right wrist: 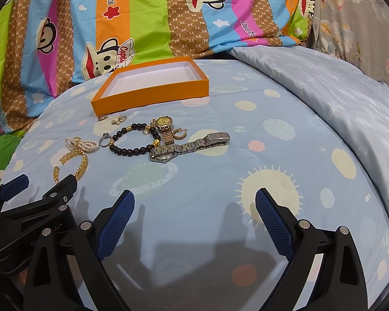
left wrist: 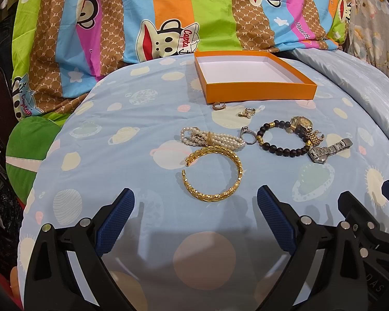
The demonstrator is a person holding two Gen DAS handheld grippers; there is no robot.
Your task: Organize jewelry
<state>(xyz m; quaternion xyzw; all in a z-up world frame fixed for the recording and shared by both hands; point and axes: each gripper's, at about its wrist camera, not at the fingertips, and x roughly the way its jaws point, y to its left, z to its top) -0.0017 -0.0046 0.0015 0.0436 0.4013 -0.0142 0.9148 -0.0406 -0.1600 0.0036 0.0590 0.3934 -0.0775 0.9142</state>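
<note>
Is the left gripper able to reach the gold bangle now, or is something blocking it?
Probably yes. The left gripper is open, and the gold bangle lies just ahead of its fingertips on the bedsheet, with nothing between; only the pearl bracelet touches its far side.

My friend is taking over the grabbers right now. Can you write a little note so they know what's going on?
Left gripper: open, holding nothing, just short of the gold bangle.
Right gripper: open, holding nothing, over bare blue sheet.
Orange box: open, nothing inside, at the far side of the bed.
Still on the sheet: pearl bracelet, silver ring, dark bead bracelet, gold watch, silver watch, and small earrings near the box.
Done: nothing boxed yet.
Left: probably move each piece into the box; the bangle is nearest.
</note>
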